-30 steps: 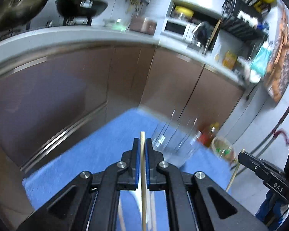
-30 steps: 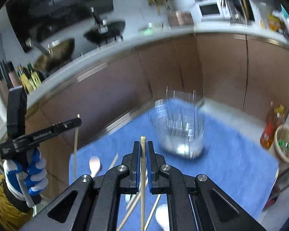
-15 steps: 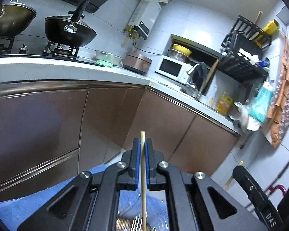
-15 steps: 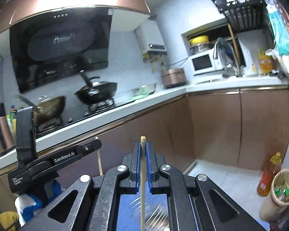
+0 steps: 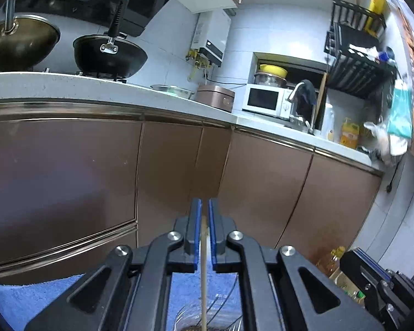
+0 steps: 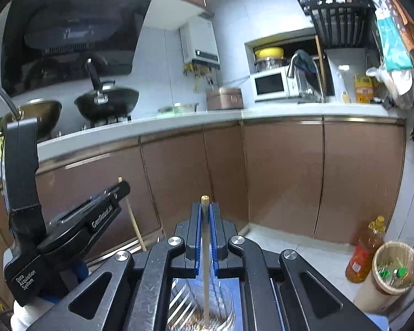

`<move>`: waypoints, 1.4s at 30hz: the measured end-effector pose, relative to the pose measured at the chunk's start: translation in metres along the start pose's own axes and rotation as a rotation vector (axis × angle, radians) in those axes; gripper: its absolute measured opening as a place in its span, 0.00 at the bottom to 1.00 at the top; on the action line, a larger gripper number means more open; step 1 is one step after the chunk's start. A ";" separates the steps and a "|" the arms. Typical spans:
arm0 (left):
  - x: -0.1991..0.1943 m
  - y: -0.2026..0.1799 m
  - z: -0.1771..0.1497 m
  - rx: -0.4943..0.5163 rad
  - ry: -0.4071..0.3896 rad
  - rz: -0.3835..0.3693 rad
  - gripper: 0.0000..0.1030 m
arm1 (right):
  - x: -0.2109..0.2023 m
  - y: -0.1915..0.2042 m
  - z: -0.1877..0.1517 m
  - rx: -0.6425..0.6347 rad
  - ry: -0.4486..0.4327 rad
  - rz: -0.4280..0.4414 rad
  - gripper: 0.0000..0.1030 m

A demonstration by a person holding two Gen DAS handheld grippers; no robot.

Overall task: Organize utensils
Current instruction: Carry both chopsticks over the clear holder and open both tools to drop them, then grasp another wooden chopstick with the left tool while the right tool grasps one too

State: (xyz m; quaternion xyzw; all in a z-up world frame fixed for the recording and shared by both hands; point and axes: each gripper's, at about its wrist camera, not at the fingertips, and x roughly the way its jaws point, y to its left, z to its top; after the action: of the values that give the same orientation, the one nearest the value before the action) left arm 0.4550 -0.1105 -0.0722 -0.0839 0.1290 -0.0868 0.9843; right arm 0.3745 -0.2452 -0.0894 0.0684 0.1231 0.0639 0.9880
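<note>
while each hand holds its stick upright over the clear glass jar [image 6: 204, 306], the step in hand looks like the drop-off: both chopsticks are being carried to the jar that serves as the utensil holder. the left gripper [image 5: 203, 215] has its fingers pinching a wooden chopstick [image 5: 204, 270], and the right gripper [image 6: 204, 215] has its fingers pinching a second chopstick [image 6: 205, 264]; both pairs of blue pads are pressed nearly together with only the thin wood between them.

relative to the jar, the right-hand chopstick runs straight down between the fingers and its lower end appears to sit inside the jar mouth, near the bottom. in the left wrist view the jar [image 5: 207, 317] shows only as a ribbed rim at the lower edge, and that chopstick's lower end points into it; whether it has touched the bottom i cannot tell. the jar stands on a blue cloth [image 5: 19, 295] covering the tabletop, in front of the brown cabinets [image 5: 69, 182].

the next move, as i judge it, calls for letting the fingers part so each stick slides down into the jar, then lifting clear of the rim without tipping the glass.
</note>
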 end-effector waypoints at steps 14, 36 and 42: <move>-0.108 0.048 0.035 0.047 0.088 -0.110 0.28 | -0.105 -0.006 0.011 0.070 -0.064 -0.046 0.89; -0.262 0.117 0.005 0.076 0.303 -0.083 0.39 | -0.250 0.072 0.006 0.027 -0.036 0.017 1.00; -0.243 0.116 -0.027 0.053 0.466 -0.133 0.39 | -0.227 0.063 -0.012 0.098 0.160 0.029 0.99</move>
State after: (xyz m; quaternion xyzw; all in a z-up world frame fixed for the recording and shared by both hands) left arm 0.2336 0.0454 -0.0611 -0.0442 0.3446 -0.1716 0.9219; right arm 0.1462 -0.2149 -0.0377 0.1131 0.2038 0.0774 0.9694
